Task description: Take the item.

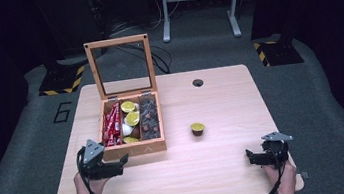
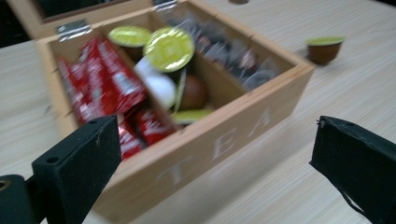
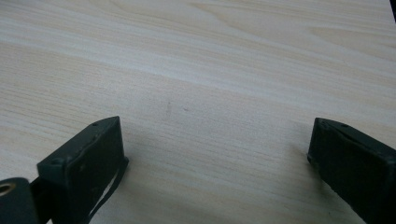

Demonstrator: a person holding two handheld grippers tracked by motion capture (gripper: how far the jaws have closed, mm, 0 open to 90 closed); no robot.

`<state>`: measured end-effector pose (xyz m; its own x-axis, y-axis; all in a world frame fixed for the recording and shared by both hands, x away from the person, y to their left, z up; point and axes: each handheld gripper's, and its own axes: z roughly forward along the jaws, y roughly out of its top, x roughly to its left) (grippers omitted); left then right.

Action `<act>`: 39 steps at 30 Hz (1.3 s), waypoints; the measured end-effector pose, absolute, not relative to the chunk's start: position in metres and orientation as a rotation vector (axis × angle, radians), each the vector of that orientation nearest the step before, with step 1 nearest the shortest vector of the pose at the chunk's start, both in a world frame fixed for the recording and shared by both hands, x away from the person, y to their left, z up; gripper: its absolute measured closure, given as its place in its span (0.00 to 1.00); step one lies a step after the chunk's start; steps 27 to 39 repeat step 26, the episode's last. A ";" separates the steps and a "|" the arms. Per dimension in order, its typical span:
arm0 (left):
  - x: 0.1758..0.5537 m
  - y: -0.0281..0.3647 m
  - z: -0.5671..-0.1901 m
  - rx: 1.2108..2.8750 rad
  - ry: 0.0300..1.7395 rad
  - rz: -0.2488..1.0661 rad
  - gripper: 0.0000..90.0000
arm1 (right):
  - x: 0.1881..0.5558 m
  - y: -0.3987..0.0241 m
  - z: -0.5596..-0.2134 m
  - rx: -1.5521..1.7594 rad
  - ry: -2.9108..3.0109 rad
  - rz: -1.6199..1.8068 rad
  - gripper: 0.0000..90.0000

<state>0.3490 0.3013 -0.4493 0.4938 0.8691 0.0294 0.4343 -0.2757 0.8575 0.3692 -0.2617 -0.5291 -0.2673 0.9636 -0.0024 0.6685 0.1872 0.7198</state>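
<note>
Left gripper (image 1: pixel 124 160) sits at the near left corner of the tea box (image 2: pixel 219 144), jaws spread wide, nothing between them. Box lid is up. Straight ahead of that gripper: red sachets (image 2: pixel 100 88) in the left compartment, green-topped capsules (image 2: pixel 169 48) in the middle one, dark packets (image 2: pixel 233 53), probably wrapped, blurry, in the far one. The box's front wall stands between jaws and contents. Loose capsule (image 1: pixel 197 128) stands on the desk (image 1: pixel 230 170) beyond the box, between both grippers. Right gripper (image 3: pixel 215 158) is wide open, empty, over bare desk.

High view looks down; both share the tea box (image 1: pixel 134 147); left gripper view close.
</note>
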 end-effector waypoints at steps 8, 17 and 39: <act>0.335 0.332 -0.482 1.907 1.196 0.688 0.00 | 0.369 -0.262 -0.529 1.527 2.009 0.851 0.03; 0.338 0.354 -0.515 1.959 1.310 0.641 0.00 | 0.369 -0.262 -0.529 1.527 2.008 0.852 0.03; 0.346 0.365 -0.532 1.975 1.365 0.559 0.00 | 0.369 -0.262 -0.530 1.532 1.993 0.861 0.03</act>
